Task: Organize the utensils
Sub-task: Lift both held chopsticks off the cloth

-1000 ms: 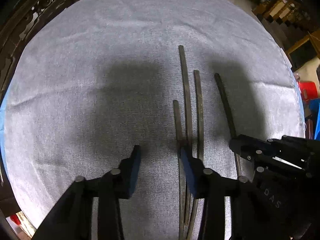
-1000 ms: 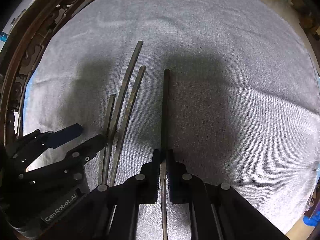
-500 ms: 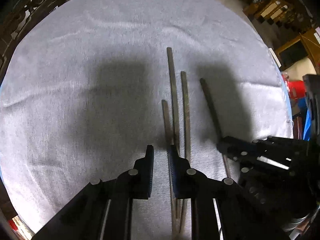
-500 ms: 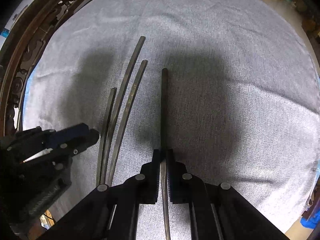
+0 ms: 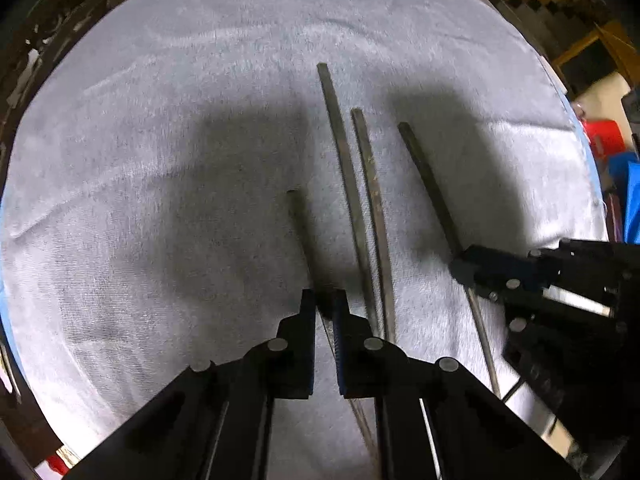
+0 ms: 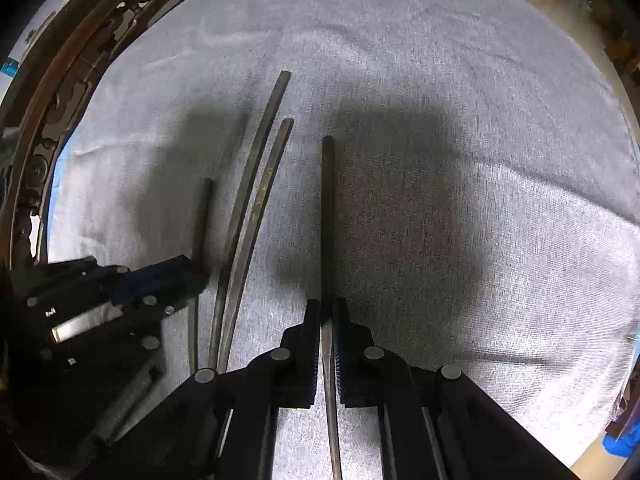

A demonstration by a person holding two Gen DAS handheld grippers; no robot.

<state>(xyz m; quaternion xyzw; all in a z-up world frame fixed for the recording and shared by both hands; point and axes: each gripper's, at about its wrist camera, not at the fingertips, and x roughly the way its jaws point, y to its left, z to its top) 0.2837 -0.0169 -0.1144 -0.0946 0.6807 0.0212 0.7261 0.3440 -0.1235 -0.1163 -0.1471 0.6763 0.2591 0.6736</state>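
L gripper (image 5: 325, 312) pinching shortest chopstick (image 5: 301, 232), far left of long pair. Long pair (image 5: 362, 216) flat on grey cloth (image 5: 160, 160), side by side. R gripper (image 6: 327, 320) pinching 4th chopstick (image 6: 328, 216), just right of pair.

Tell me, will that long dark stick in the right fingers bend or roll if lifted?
Probably stiff: the chopstick runs straight past the right gripper. Its squarish end suggests little rolling. Held near one end, it may tip downward.
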